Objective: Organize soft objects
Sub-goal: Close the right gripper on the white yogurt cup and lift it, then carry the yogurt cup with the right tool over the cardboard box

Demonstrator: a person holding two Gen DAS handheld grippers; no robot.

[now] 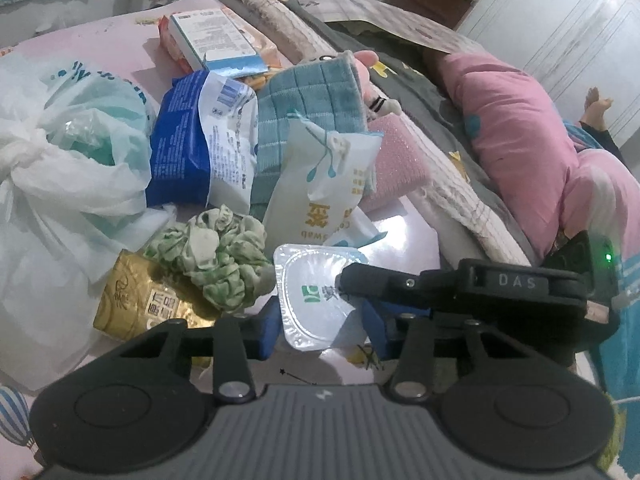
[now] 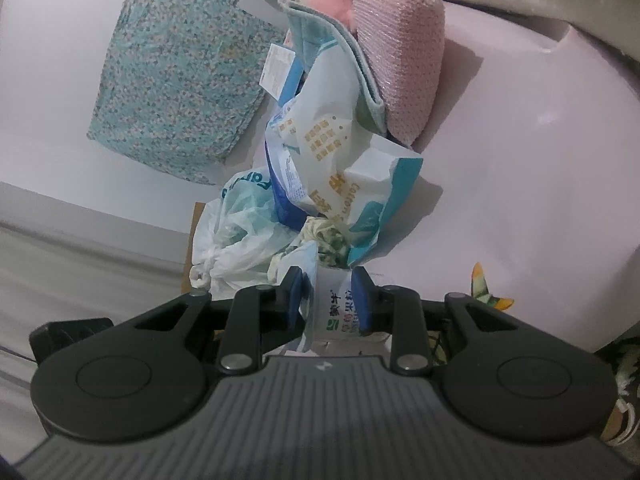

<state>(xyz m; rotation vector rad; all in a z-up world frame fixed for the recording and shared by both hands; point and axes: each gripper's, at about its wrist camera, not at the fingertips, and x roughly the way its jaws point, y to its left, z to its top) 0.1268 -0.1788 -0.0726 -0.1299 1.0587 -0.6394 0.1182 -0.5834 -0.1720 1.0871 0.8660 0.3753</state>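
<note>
A foil-lidded yogurt cup (image 1: 316, 300) sits between the blue pads of my left gripper (image 1: 320, 330), which is open around it. My right gripper (image 2: 330, 300) comes in from the right in the left wrist view (image 1: 400, 284) and is shut on the same cup (image 2: 334, 312). Behind the cup lie a green scrunchie (image 1: 216, 260), a white cotton-swab pack (image 1: 320, 184), a teal towel (image 1: 308, 108), a pink sponge (image 1: 396, 156) and a blue-white tissue pack (image 1: 200, 148).
A knotted white plastic bag (image 1: 60, 168) lies at the left, a gold packet (image 1: 140, 300) in front of it. Boxes (image 1: 216, 40) sit farther back. A pink pillow (image 1: 508, 120) and bedding lie at the right. A floral cloth (image 2: 180, 80) hangs on the wall.
</note>
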